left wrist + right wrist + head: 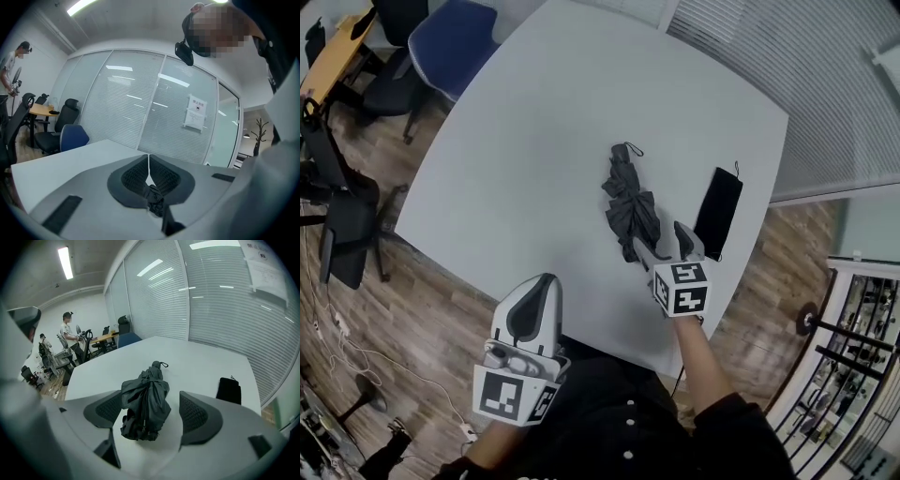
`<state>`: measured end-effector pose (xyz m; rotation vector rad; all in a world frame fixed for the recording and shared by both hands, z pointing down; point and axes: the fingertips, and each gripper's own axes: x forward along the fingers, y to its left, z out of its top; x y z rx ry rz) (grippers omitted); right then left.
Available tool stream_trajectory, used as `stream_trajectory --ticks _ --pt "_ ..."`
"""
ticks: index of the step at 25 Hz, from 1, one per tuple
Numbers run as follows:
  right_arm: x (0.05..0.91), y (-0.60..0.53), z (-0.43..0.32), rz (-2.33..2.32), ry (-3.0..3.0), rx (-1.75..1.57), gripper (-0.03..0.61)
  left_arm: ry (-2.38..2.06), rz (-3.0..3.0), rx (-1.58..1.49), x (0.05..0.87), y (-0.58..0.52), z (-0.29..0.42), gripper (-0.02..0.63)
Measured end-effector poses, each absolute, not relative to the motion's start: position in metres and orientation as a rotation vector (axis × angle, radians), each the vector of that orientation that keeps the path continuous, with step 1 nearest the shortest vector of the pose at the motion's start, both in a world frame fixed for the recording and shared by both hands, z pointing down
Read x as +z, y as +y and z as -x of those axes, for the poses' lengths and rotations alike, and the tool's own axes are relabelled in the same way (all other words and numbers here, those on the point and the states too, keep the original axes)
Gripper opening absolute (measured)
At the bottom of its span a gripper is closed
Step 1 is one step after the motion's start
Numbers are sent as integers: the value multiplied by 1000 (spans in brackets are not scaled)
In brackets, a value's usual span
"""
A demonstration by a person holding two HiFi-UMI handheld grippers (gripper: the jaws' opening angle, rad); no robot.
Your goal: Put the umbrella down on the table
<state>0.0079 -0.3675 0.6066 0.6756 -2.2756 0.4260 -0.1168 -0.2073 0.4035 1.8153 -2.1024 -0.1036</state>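
Note:
The folded dark grey umbrella [630, 204] lies loose on the white table [534, 141], its strap end pointing away from me. My right gripper [661, 240] hovers just above its near end, open. In the right gripper view the umbrella [145, 401] lies between the two spread pads [197, 416] without either touching it. My left gripper [546, 283] is shut and empty, held off the table's near edge. In the left gripper view its jaws [149, 161] meet with only a thin slit, looking level across the table [70, 159].
A flat black umbrella sleeve [718, 213] lies right of the umbrella near the table's right edge, also in the right gripper view [228, 390]. A blue chair [450, 37] and black office chairs stand beyond the far left corner. Glass walls with blinds [140, 108] run behind.

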Motion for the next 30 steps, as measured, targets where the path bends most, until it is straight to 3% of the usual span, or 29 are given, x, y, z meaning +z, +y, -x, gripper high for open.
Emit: stream_trajectory --ticks 4,5,7,10,19,26,30 --pt "566 -358 -22 -674 -2380 445 374 -2101 -1850 -126 390 -208 107 23" --pt "554 -356 -27 -689 -2406 436 320 -2101 -1860 -133 387 -209 105 23" --pt "531 -356 -39 -741 -2459 403 151 -2108 -1883 -139 380 -209 100 23" --pt "506 -353 -56 -787 -2526 432 89 -2123 -1915 -143 372 -211 93 23" --pt "427 -349 -117 -868 -2770 502 35 -2158 -2032 -128 341 -221 69 23" --pt "360 -358 -175 -1128 -2854 305 32 -2182 -2105 -110 323 -233 63 23" --pt "337 -363 -213 -1276 -2869 379 32 -2192 -2130 -101 317 -241 60 23"
